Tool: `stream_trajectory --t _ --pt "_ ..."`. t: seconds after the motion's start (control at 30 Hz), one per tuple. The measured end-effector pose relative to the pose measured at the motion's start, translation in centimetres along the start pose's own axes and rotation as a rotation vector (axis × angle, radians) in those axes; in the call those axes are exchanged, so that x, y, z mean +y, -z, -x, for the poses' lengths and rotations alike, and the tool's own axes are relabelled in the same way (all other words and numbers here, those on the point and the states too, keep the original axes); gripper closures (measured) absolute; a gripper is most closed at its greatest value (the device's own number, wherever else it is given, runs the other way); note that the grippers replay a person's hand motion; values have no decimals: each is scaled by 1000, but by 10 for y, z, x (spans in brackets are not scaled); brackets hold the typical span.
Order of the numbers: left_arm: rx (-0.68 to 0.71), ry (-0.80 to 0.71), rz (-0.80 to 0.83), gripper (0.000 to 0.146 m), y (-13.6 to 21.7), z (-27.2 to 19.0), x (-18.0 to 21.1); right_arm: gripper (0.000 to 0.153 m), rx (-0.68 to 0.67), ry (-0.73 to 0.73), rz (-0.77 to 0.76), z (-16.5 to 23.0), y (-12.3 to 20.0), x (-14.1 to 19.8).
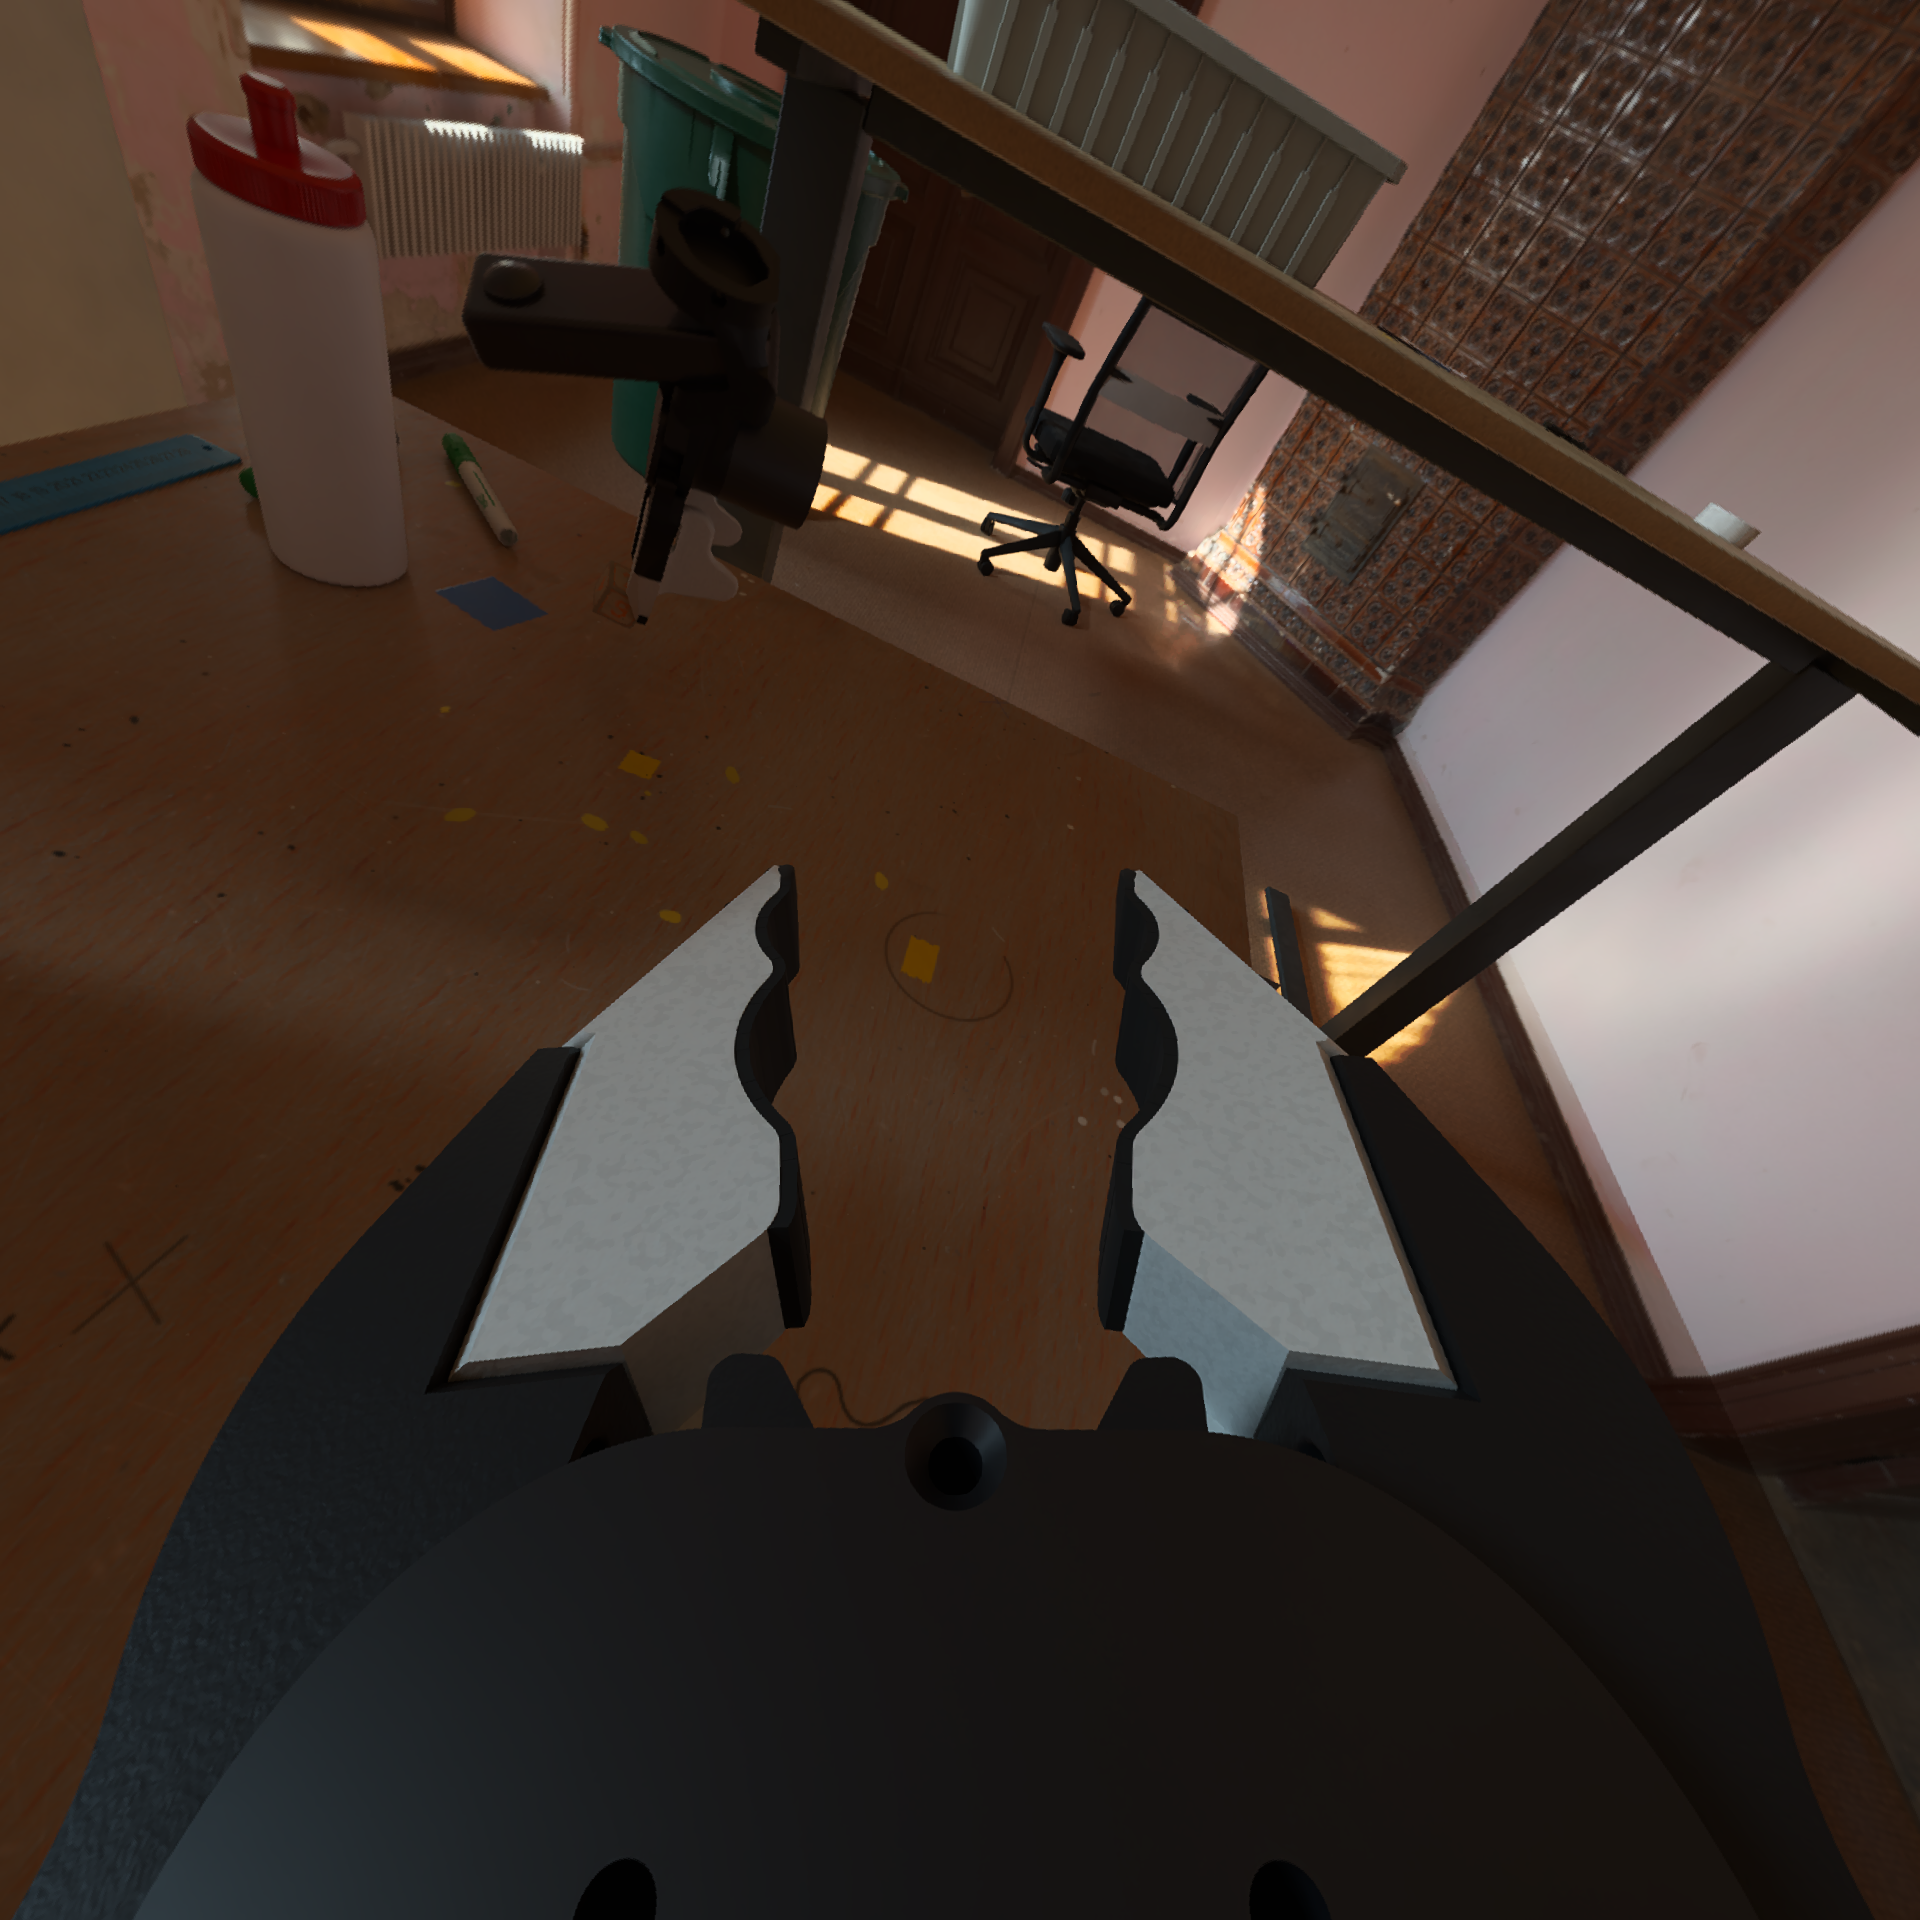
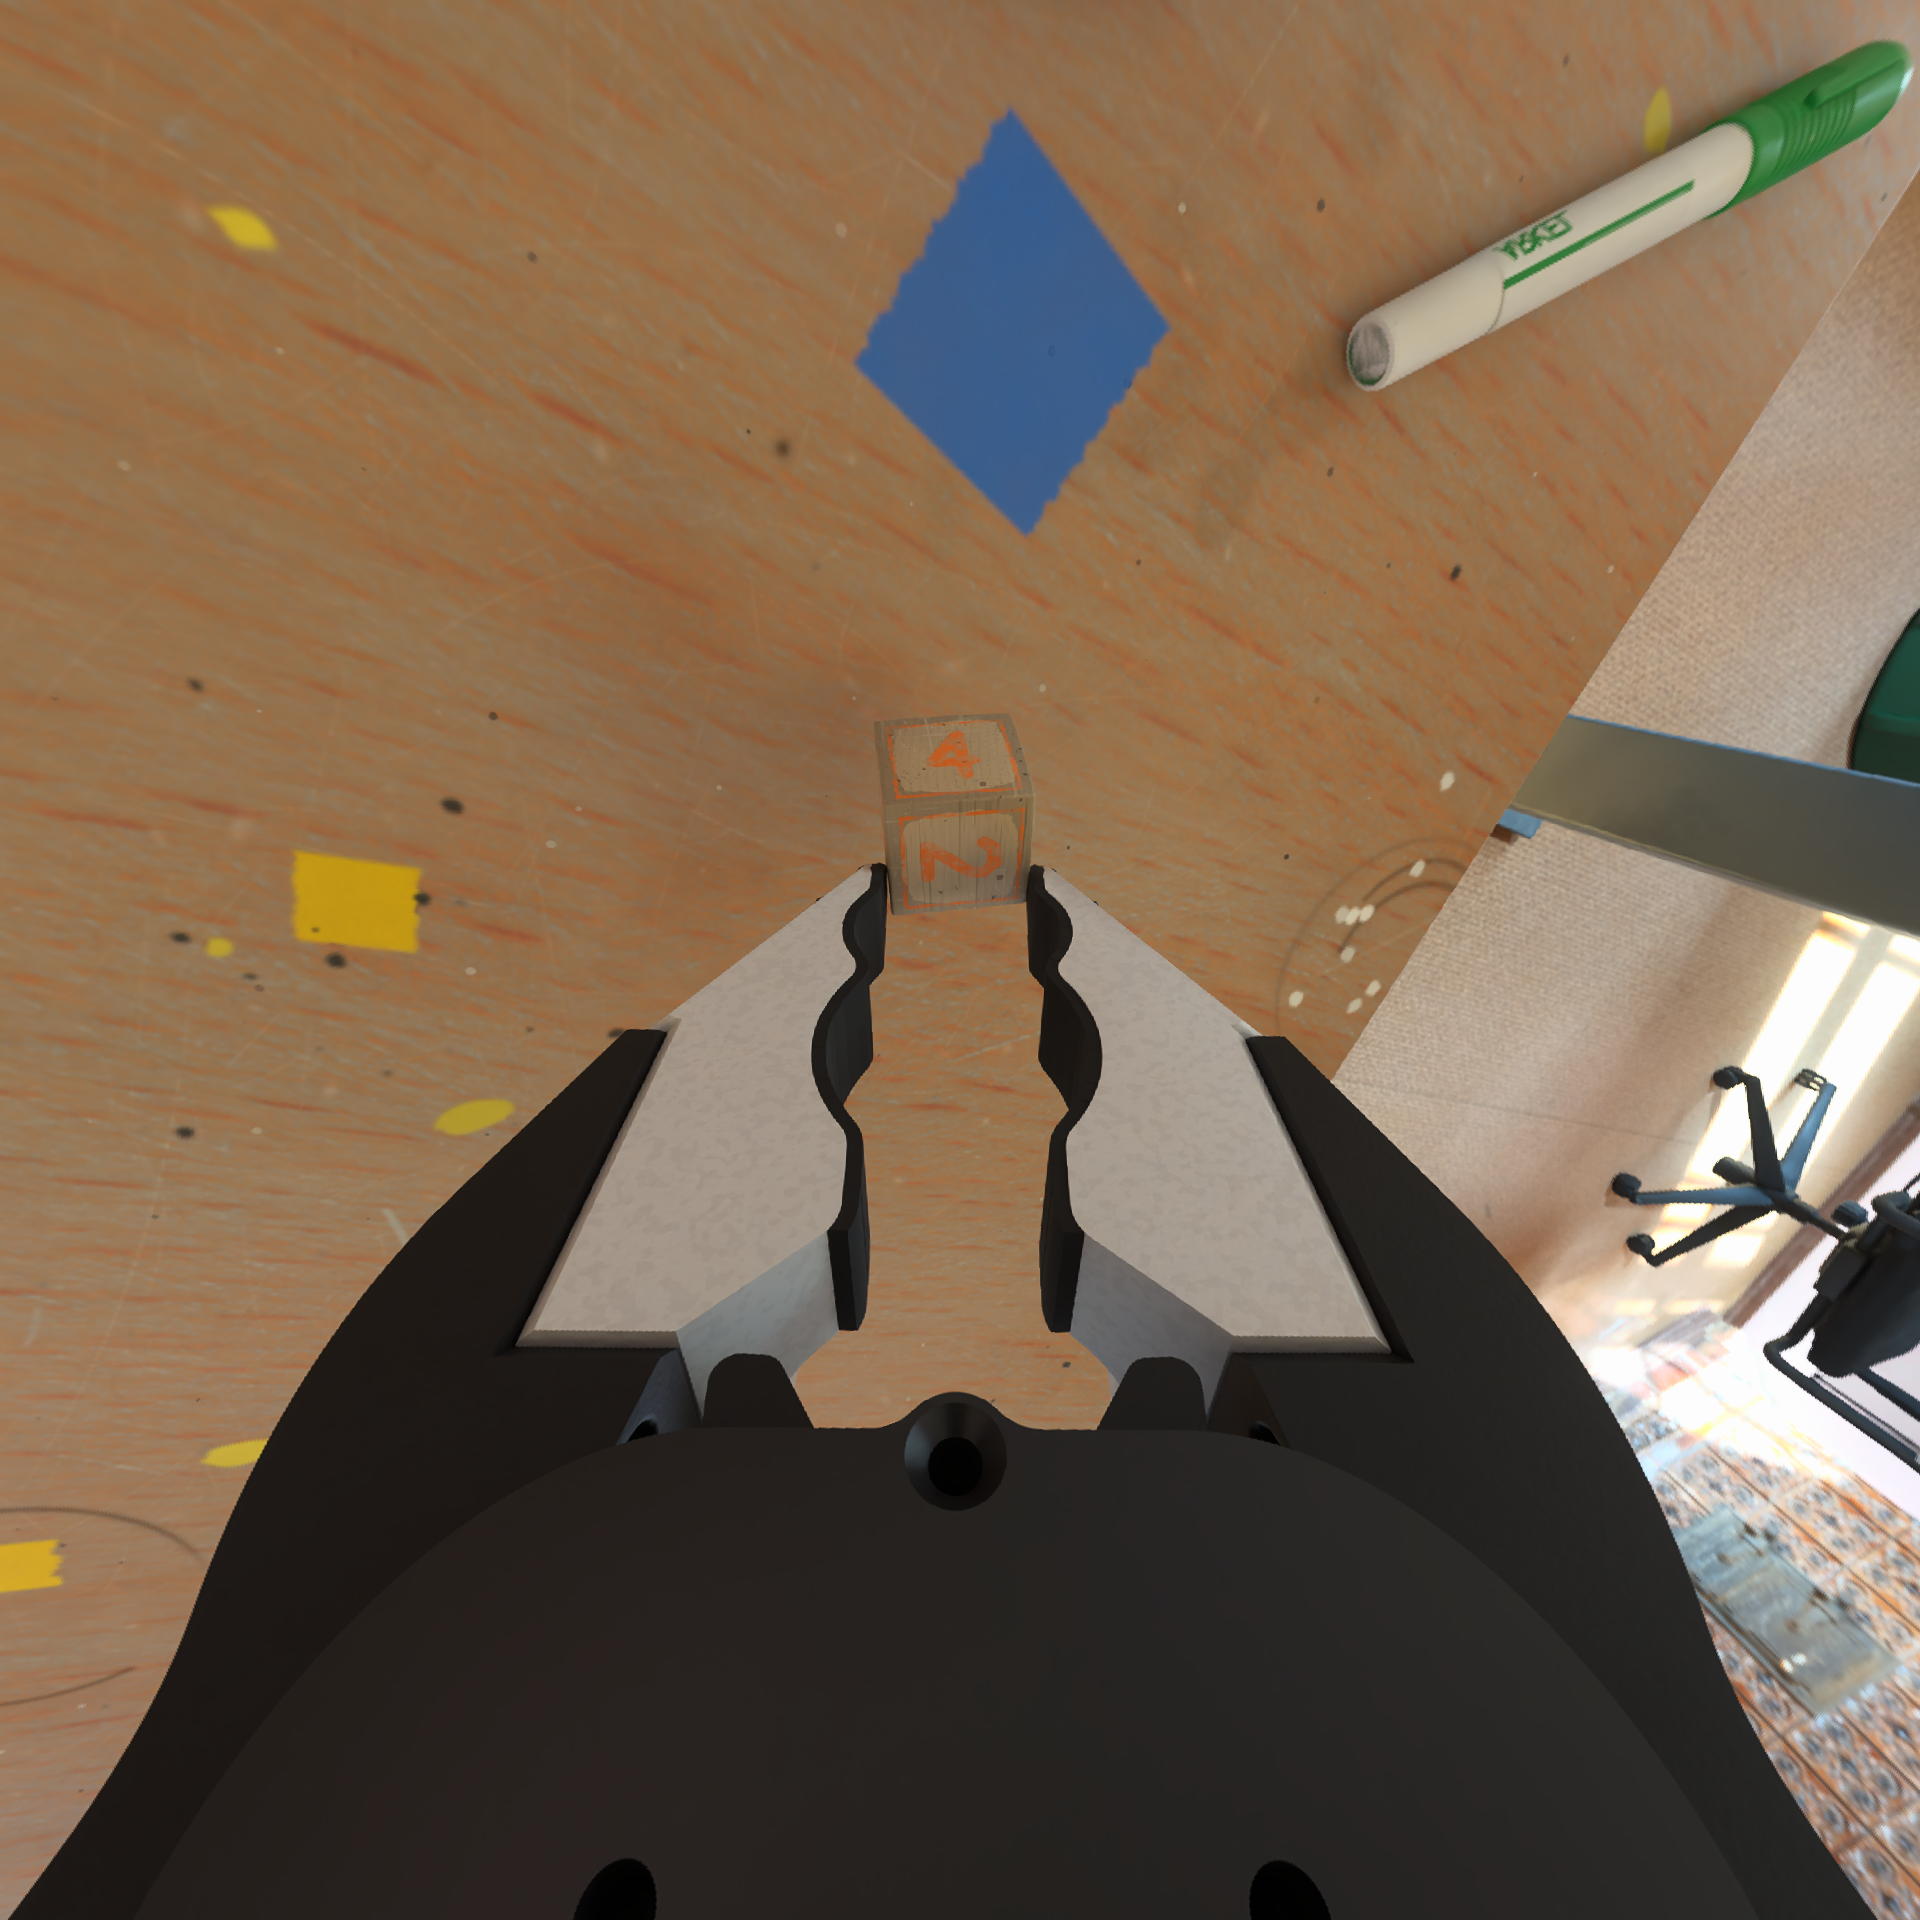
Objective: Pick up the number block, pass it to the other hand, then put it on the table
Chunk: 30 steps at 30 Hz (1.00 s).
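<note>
Wooden orange-numbered cube block point(image 2: 954, 812) pinched by right gripper point(image 2: 956, 891) jaws near bench point(image 2: 416, 520) far edge; left gripper point(image 1: 956, 883) jaws apart, empty. Next: lift, handover.

Green marker point(image 2: 1621, 223) cap clipped by the frame edge; blue ruler point(image 1: 104, 480) cut off

The left hand-held gripper point(image 1: 956, 883) hovers above the counter near its right edge, tilted down, its white fingers point(image 1: 665, 1122) spread wide with nothing between them. The right hand-held gripper point(image 2: 956, 883) points steeply down near the far edge, its fingertips point(image 2: 1049, 894) closed against a small cube's sides.
</note>
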<state>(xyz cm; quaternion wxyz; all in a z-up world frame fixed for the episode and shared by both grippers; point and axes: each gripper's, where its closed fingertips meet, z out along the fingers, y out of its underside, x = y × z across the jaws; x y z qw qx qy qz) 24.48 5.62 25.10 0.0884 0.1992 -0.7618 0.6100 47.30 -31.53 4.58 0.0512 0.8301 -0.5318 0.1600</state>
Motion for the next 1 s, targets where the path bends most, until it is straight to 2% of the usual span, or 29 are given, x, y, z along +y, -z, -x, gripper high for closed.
stream_trajectory --t 0.2,0.43,0.53,0.63,0.8,0.9,1.0 --pt "5 -15 -13 86 5 -3 -2 126 26 -3 58 -1 -13 3" --pt "-6 -13 -31 87 15 -1 -4 126 -26 -23 103 1 -25 11" --pt "-8 -13 -36 87 18 0 -5 93 -15 -23 97 -1 -25 11" --pt "-11 -13 -39 87 20 0 -5 87 -8 -20 78 -4 -20 9" --pt "-86 -23 -48 88 32 14 -8 88 -6 -13 -37 -5 18 -1" --pt "-231 -38 -42 88 54 41 -15 88 -27 -15 -186 2 61 -7" --pt "-417 -46 1 89 77 75 -29 89 -65 -13 -425 21 114 -13"
